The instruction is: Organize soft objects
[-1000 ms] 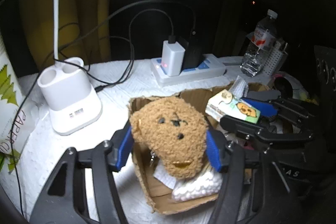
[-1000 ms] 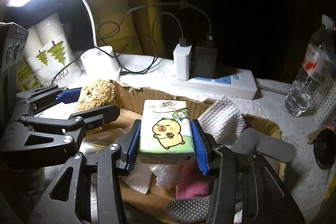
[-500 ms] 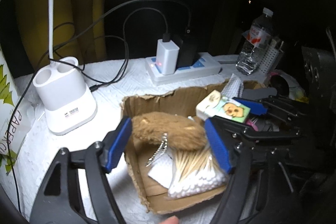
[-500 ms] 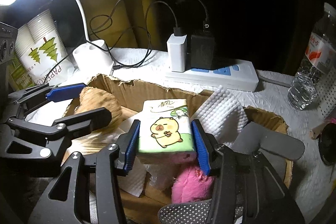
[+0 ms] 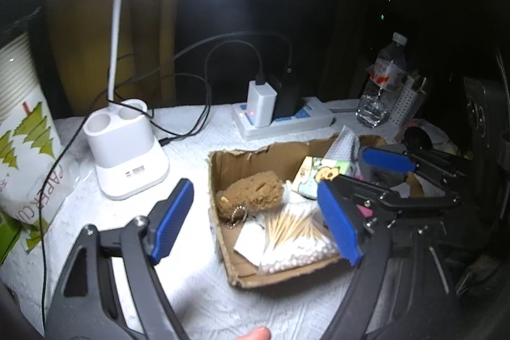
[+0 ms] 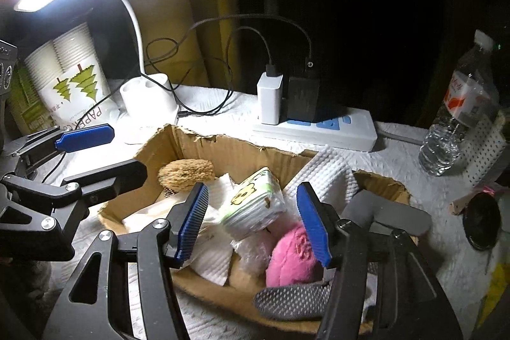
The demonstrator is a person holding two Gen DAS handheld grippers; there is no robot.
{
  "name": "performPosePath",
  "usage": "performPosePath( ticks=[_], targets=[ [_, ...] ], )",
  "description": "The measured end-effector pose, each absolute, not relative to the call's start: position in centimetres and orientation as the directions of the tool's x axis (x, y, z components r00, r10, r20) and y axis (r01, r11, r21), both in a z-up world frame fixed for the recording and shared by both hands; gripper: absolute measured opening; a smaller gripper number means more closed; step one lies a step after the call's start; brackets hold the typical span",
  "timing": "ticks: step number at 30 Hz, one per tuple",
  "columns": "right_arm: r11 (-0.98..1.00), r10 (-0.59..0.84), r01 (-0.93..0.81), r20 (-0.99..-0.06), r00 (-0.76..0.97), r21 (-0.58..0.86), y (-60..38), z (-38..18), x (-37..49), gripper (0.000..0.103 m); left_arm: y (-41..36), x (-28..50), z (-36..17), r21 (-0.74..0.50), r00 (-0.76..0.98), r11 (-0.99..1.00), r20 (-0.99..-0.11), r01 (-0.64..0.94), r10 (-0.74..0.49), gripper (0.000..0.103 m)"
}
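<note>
A torn cardboard box (image 5: 255, 153) (image 6: 223, 145) sits on the white table. A brown plush toy (image 5: 251, 193) (image 6: 186, 171) with a ball chain lies in its left end. A tissue pack with a cartoon capybara (image 6: 255, 206) (image 5: 318, 177) lies tilted in the middle of the box. My left gripper (image 5: 255, 225) is open and empty above the box's near left part. My right gripper (image 6: 255, 225) is open and empty, its blue pads either side of the tissue pack and apart from it. A pink plush (image 6: 293, 254) lies beside the pack.
In the box are a bag of cotton swabs (image 5: 296, 241), a white cloth (image 6: 322, 177), grey pieces (image 6: 382, 212) and white tissues. A lamp base (image 5: 124, 148), power strip with chargers (image 6: 312, 126), paper cup pack (image 6: 73, 85) and water bottle (image 6: 459, 113) stand around it.
My left gripper opened, let the brown plush drop into the box and drew back. My right gripper opened and let the tissue pack fall tilted into the box.
</note>
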State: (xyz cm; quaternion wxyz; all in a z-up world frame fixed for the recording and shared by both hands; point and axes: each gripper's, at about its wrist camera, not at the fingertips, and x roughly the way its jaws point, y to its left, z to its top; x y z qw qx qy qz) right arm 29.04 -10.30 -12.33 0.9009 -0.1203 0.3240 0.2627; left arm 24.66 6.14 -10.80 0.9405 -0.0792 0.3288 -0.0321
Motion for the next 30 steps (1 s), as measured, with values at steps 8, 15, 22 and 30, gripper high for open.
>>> performPosePath(
  ticks=[8,15,22,30],
  targets=[
    [0.837,0.394,-0.544,-0.623,0.676,-0.062,-11.0,-10.9,25.9,0.061,5.7,21.4,-9.3,-0.162,0.802,0.987,-0.587,0.015,-0.109,0.081],
    [0.839,0.398,-0.54,-0.597,0.697,-0.07,-11.8,-9.5,23.2,0.061,5.4,18.6,-8.0,-0.156,0.82,0.988,-0.565,0.007,-0.095,0.081],
    [0.845,0.395,-0.528,-0.571,0.719,-0.081,-13.0,-8.5,20.7,0.061,4.7,16.1,-7.0,-0.155,0.835,0.988,-0.542,0.007,-0.091,0.081],
    [0.855,0.392,-0.512,-0.541,0.744,-0.086,-14.4,-7.5,17.6,0.061,3.7,13.6,-6.0,-0.151,0.846,0.988,-0.524,0.02,-0.097,0.081]
  ],
)
